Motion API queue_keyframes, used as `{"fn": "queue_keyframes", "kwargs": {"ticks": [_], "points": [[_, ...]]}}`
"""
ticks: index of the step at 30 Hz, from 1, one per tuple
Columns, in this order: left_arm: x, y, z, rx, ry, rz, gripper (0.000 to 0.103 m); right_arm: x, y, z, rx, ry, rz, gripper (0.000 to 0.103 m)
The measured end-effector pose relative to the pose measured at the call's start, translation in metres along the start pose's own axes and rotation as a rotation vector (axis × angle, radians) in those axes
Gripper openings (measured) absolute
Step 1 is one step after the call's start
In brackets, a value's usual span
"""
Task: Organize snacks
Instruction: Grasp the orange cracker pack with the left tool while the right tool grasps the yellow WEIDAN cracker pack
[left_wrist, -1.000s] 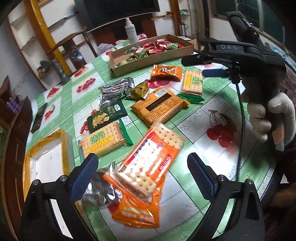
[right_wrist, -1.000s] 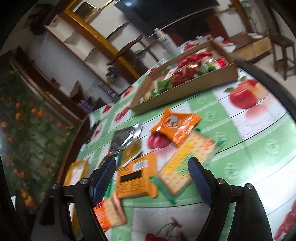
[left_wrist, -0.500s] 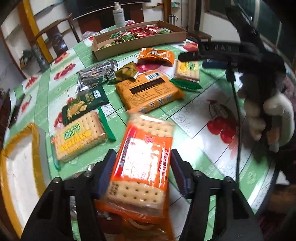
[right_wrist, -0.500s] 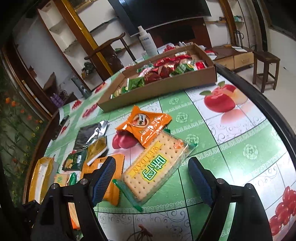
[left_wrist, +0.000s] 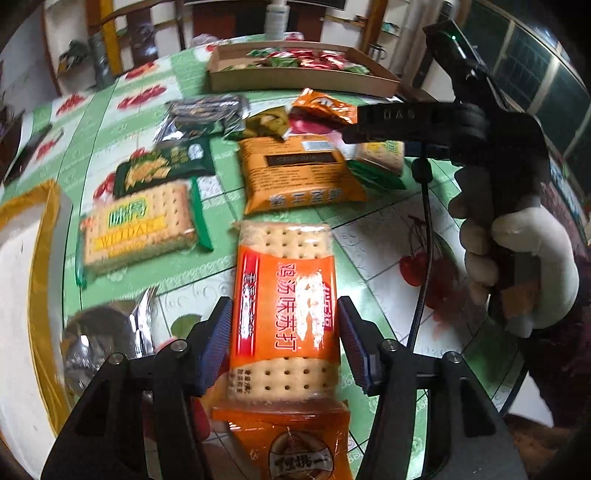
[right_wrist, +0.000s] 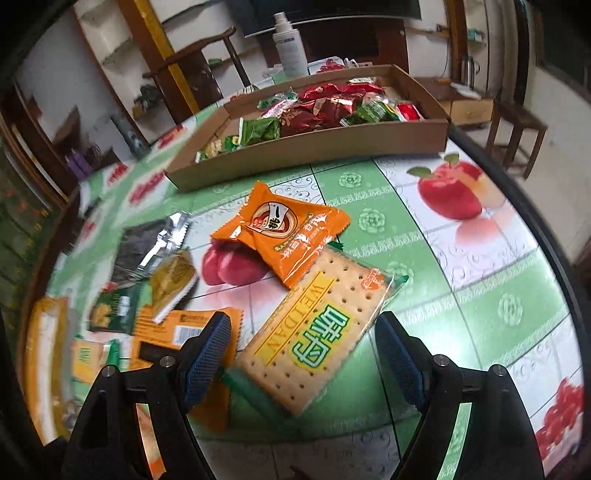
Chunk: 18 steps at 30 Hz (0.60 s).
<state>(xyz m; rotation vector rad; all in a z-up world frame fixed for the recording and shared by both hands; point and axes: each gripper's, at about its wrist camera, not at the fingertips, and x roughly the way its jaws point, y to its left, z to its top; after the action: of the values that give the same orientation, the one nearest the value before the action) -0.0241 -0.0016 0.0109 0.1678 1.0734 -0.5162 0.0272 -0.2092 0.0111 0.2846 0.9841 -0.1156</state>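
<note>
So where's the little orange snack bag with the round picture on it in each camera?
Left wrist: small orange bag, upper middle, just in front of the cardboard tray.
Right wrist: centre, overlapping the top end of a cracker pack.
Shared landmark: the cardboard tray.

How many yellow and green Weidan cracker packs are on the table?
2. One Weidan pack lies between the open right gripper's fingers, partly under an orange packet. The other lies left of the orange cracker pack gripped by the left gripper. More may be hidden.

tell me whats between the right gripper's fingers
A green-and-yellow cracker pack lies flat between the open right gripper's fingers, untouched, in the right wrist view.
</note>
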Motion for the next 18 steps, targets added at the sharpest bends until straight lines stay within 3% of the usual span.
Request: {"fn": "queue_keyframes", "kwargs": {"ticks": [2,3,7,10,18], "points": [[0.001,0.002,0.001,-0.017,-0.006,0.012,0.055,0.005,0.01,0.001,-0.045,0.002,-0.06,0.083],[0.003,0.003,0.003,-0.025,-0.009,0.019,0.056,0.006,0.011,0.001,-0.063,-0.002,-0.085,0.078],[0.006,-0.002,0.005,-0.005,-0.029,0.057,0.057,0.003,0.014,-0.003,-0.106,-0.029,-0.118,0.048],[0.004,-0.002,0.003,-0.001,-0.041,0.061,0.052,-0.003,0.006,-0.007,-0.092,-0.019,-0.064,0.048],[-0.032,0.025,-0.007,-0.153,-0.134,-0.048,0.051,-0.035,-0.012,-0.025,-0.021,-0.02,0.073,0.048]]}}
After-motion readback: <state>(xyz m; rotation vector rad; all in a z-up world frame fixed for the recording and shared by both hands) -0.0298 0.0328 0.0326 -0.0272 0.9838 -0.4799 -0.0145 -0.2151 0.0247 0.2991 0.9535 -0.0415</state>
